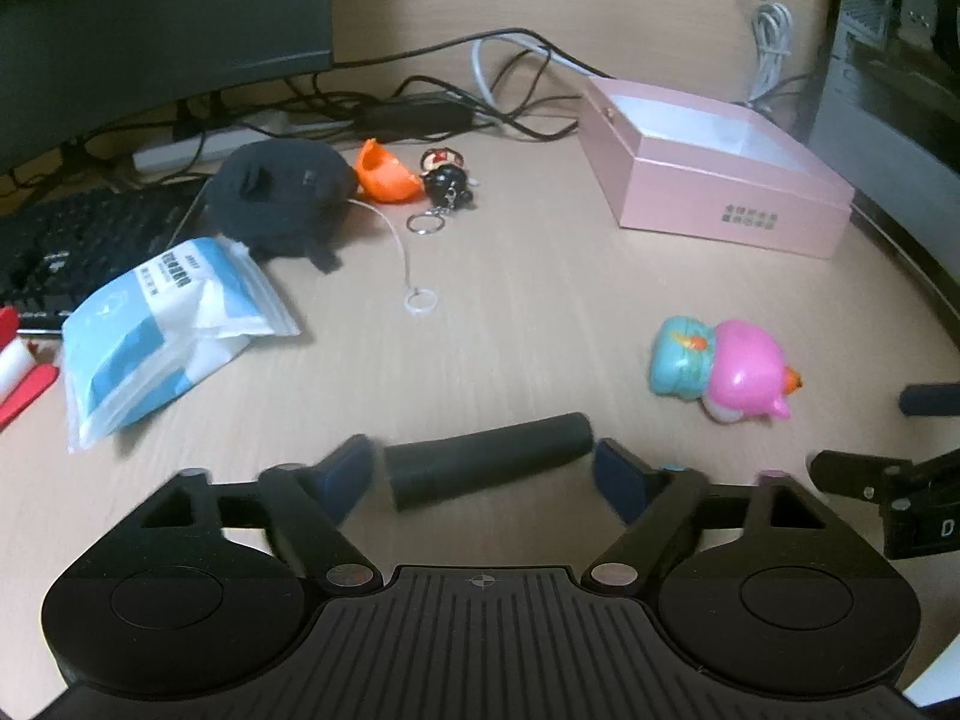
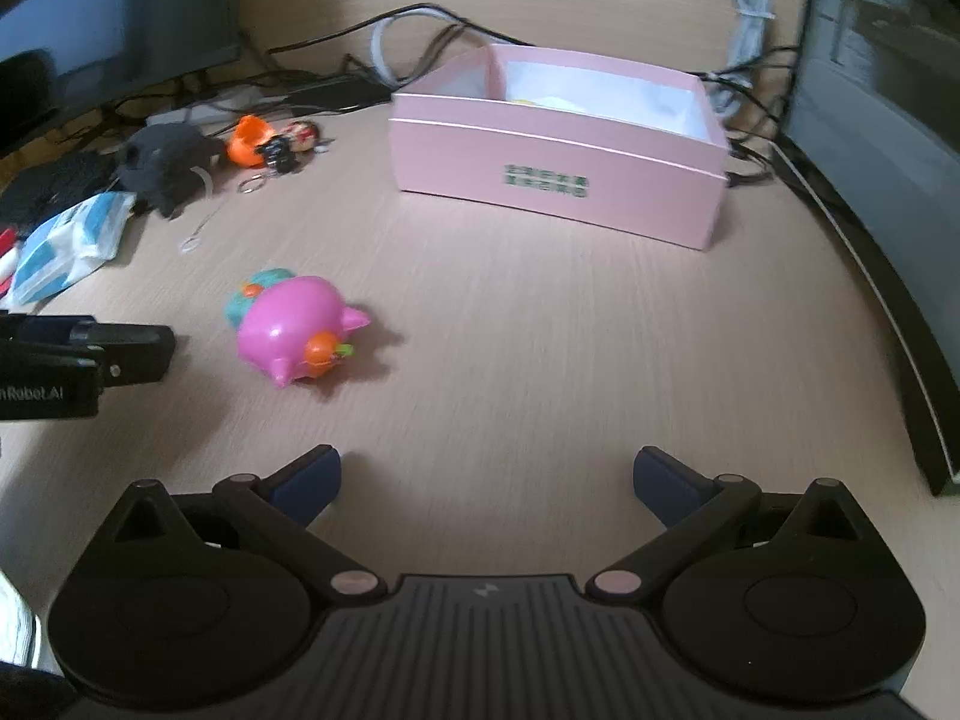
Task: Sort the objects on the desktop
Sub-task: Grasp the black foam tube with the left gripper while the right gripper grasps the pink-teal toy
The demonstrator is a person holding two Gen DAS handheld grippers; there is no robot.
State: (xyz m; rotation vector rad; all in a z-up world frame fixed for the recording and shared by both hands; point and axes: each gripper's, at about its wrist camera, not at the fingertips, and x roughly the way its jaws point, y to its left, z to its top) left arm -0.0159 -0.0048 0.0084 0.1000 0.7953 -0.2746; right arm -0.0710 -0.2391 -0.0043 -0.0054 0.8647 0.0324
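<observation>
left claw (image 1: 483, 468) | black body, ribbed housing, blue pads | right claw (image 2: 487, 480) | same

The bench (image 1: 510, 312) is dimly, warmly lit, soft shadows are cast, edges are bowed, and slight blur is seen throughout.

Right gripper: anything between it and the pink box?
No. In the right wrist view, only bare desk lies between the open right gripper and the pink box. The pink pig toy sits off left.
</observation>
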